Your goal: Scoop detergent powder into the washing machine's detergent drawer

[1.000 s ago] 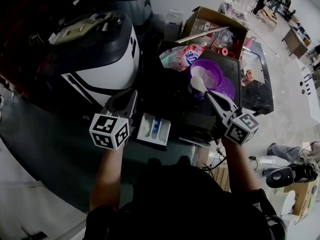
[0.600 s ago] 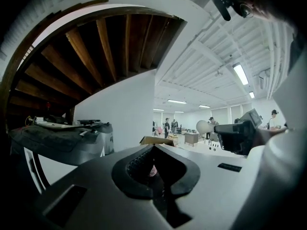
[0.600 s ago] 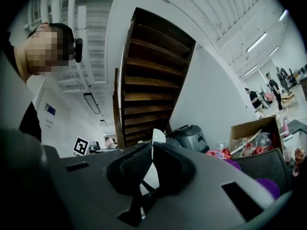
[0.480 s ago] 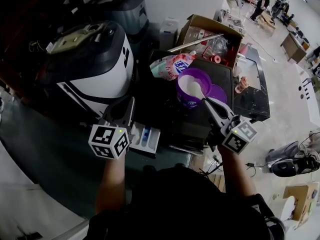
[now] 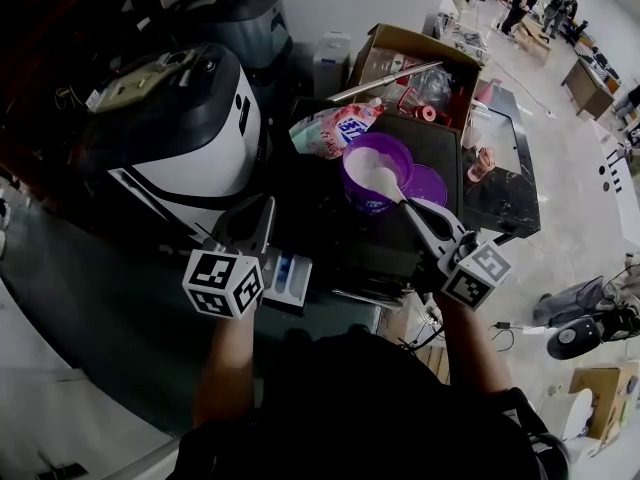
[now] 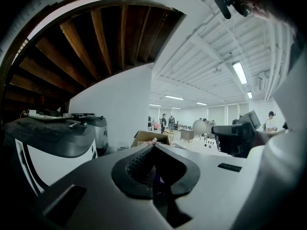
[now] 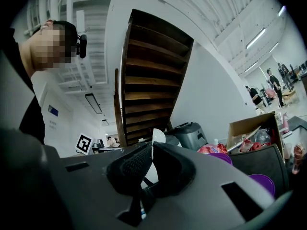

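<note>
I am clamping my right claw shut on the handle of a white spoon, and in the right gripper view the thin white handle is sitting pinched between the two dark pads. The spoon's bowl is resting at the near edge of the white powder inside a purple tub, which is standing open on a dark flat top. A purple lid is lying just beside the tub on its right, and a pink and blue bag is leaning behind the tub on its left, with a cardboard box of clutter further back. I am holding my left claw closed on nothing, its pads meeting at the tips in the left gripper view. It is hovering low at the left, with its marker cube just beside the drawer. The drawer is standing pulled out from under the near-left edge of the dark top, white with a blue part inside, well apart from the spoon. A rounded white and black appliance is sitting beyond my left claw.
</note>
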Motion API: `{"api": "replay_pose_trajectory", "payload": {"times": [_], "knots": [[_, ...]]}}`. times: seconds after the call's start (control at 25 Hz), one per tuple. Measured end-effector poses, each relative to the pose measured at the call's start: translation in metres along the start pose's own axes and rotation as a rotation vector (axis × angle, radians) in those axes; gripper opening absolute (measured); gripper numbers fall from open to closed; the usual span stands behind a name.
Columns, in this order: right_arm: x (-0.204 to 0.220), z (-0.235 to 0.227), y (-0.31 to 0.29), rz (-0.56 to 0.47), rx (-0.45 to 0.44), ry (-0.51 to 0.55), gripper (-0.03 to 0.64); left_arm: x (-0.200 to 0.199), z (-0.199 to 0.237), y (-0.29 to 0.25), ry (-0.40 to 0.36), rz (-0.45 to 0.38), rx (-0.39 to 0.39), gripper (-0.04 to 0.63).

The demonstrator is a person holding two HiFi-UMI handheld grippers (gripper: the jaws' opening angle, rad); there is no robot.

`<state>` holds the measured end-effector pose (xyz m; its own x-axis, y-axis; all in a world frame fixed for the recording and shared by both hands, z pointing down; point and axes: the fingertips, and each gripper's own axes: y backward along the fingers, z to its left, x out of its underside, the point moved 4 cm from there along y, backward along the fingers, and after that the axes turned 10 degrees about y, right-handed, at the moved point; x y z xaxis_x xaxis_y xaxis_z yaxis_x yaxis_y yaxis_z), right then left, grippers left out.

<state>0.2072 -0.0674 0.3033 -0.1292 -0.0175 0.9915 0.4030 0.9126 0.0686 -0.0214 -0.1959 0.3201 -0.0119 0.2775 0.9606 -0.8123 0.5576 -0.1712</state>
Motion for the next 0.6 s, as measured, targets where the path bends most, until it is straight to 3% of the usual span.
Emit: {"api": "replay_pose_trajectory", "payload": {"times": [0.6], "knots": [[-0.003, 0.0025, -0.0019, -0.009, -0.013, -0.003, 0.02, 0.0048, 0.0044, 0.0077, 0.017, 0.009, -0.02, 0.009]]}}
